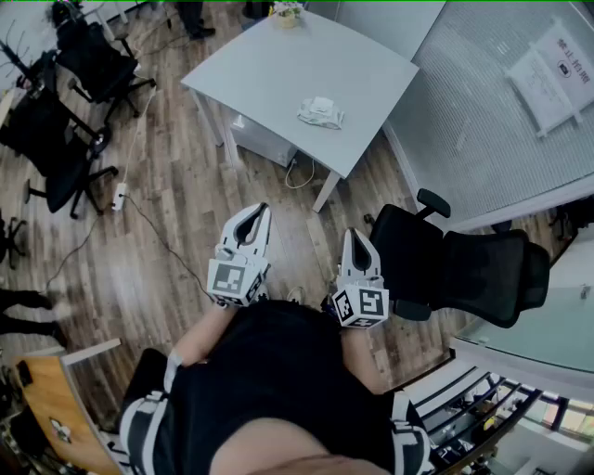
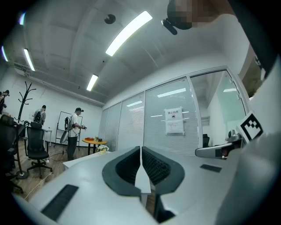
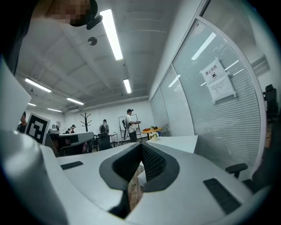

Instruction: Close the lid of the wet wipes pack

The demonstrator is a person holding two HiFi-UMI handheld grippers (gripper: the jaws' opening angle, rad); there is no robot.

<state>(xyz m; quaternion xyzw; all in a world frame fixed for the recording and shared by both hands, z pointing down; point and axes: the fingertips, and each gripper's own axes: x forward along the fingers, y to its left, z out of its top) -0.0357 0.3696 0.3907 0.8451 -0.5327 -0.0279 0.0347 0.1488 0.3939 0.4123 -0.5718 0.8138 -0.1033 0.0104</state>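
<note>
Across the wooden floor [image 1: 176, 232], on a pale bench [image 1: 278, 65] ahead of the person, lies the wet wipes pack [image 1: 320, 112]. It is a small white packet resting toward the bench's near right side. From this far off, it cannot be told whether its lid is up or down.

Both grippers are well apart from the pack, held close in front of the person's dark-clad torso [image 1: 278, 371]. The left gripper [image 1: 261, 212] and the right gripper [image 1: 354, 235] sit side by side above the floor, near each other but not touching. Each points roughly toward the bench, with its marker cube on the end nearest the body.

In the left gripper view the dark ribbed fingers [image 2: 125, 169] are pressed together along their length, with nothing between them. The right gripper view shows the same: its fingers [image 3: 151, 165] meet tip to tip and hold nothing.

A black office chair [image 1: 464, 269] stands just beside the right gripper. Under the bench sits a white cabinet [image 1: 264, 139], with a looped cable [image 1: 299, 176] hanging near it. A power strip [image 1: 119, 195] lies on the floor to the left, close to more black chairs [image 1: 65, 139].

A glass partition with blinds [image 1: 483, 121] runs along the right and carries a paper notice [image 1: 548, 65]. A small pot of flowers [image 1: 286, 13] stands at the bench's far end. In the left gripper view a person [image 2: 74, 132] stands in the background beside a round orange table [image 2: 93, 140], with a coat stand [image 2: 24, 94] further left.
</note>
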